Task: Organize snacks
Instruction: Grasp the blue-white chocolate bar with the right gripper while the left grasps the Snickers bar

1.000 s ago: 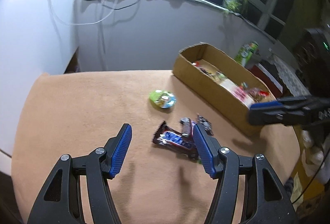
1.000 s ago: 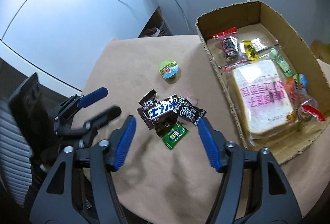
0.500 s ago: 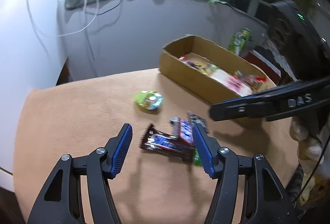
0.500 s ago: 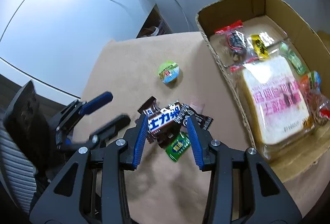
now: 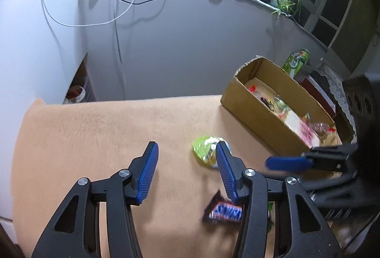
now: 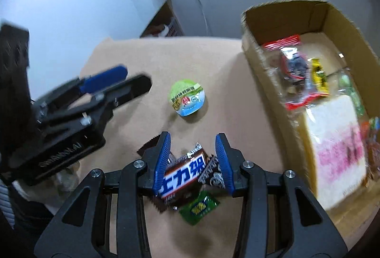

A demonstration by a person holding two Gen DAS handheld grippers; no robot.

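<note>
In the left wrist view, the left tongs (image 5: 185, 163) hang over the tan cloth of the table (image 5: 95, 134) with their jaws closing and only bare cloth between the blue pads. A round green-lidded cup snack (image 5: 204, 151) lies just past the right-hand pad, partly hidden by it. Lower down, a dark chocolate bar (image 5: 223, 211) shows beside the same finger, blurred. A cardboard box (image 5: 261, 115) sits at the far right of the table with wrapped snacks inside, and the right tongs (image 5: 287, 163) reach in from the right edge; from here I cannot tell how their jaws stand. In the right wrist view, the right tongs (image 6: 193, 153) are lowered over the small pile of snacks, jaws partly drawn together around the chocolate bar (image 6: 182, 175); the left-hand pad seems to touch the wrapper, the right-hand pad stands just clear, so no firm grip shows. A green sachet (image 6: 199, 207) lies under the bar's near end, and a dark wrapper (image 6: 213, 173) is beside it. The cup snack (image 6: 187, 99) rests apart, farther up the table (image 6: 225, 72). The box (image 6: 266, 72) on the right holds a bag of sliced bread (image 6: 337, 144) and small packets. The left tongs (image 6: 118, 82) are at the left, blurred.
</note>
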